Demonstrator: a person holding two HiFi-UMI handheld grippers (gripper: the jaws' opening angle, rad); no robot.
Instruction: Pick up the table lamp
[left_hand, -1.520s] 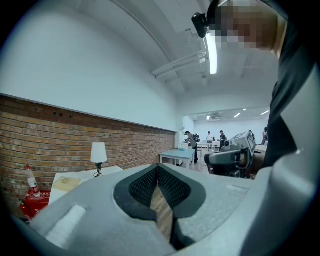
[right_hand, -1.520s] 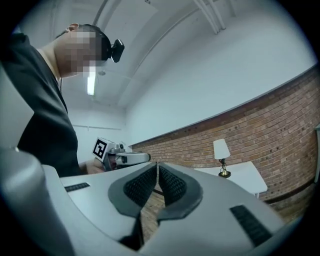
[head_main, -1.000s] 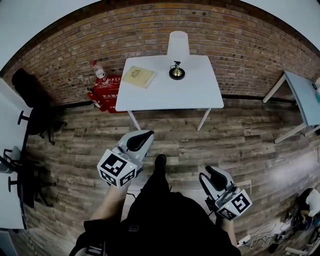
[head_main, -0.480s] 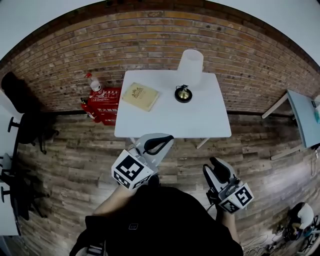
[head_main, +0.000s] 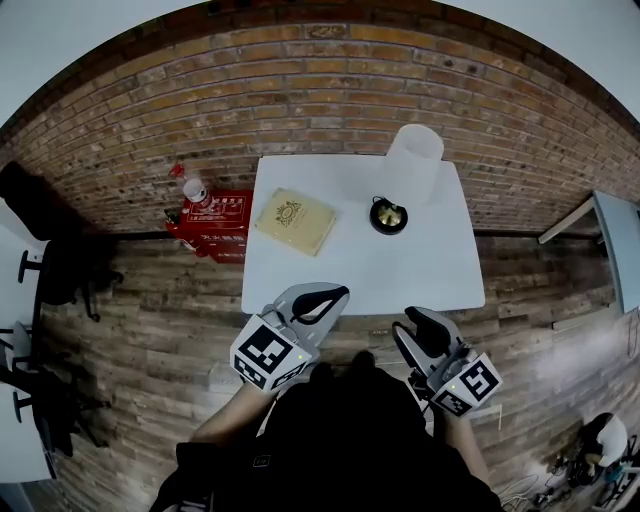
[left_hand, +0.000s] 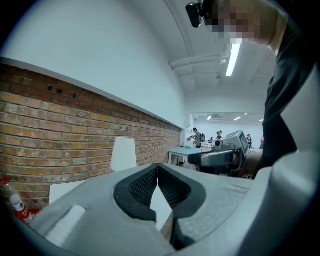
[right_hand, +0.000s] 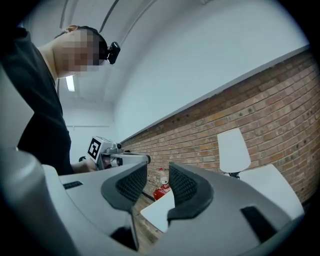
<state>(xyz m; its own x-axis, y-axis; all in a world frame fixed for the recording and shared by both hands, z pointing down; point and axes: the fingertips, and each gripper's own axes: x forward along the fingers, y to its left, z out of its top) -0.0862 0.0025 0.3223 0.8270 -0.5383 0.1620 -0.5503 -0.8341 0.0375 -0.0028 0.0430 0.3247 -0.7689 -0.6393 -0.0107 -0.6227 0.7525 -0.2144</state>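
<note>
We hold both tongs at near edge of white tabletop (head_main: 352, 272), well short of table lamp (head_main: 414, 163). Left tongs (head_main: 336, 295): tips pressed together, empty. Right tongs (head_main: 409, 322): narrow gap, jaws just been opening, nothing between. Table lamp stands upright at far right of tabletop by brick wall. Tan book (head_main: 294, 221) lies left of lamp, apart from it. Red box (head_main: 218, 222) on floor, left of tabletop.

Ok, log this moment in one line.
table lamp: on table, not yet grasped | left gripper: shut, empty | right gripper: jaws just been opening, nothing between
</note>
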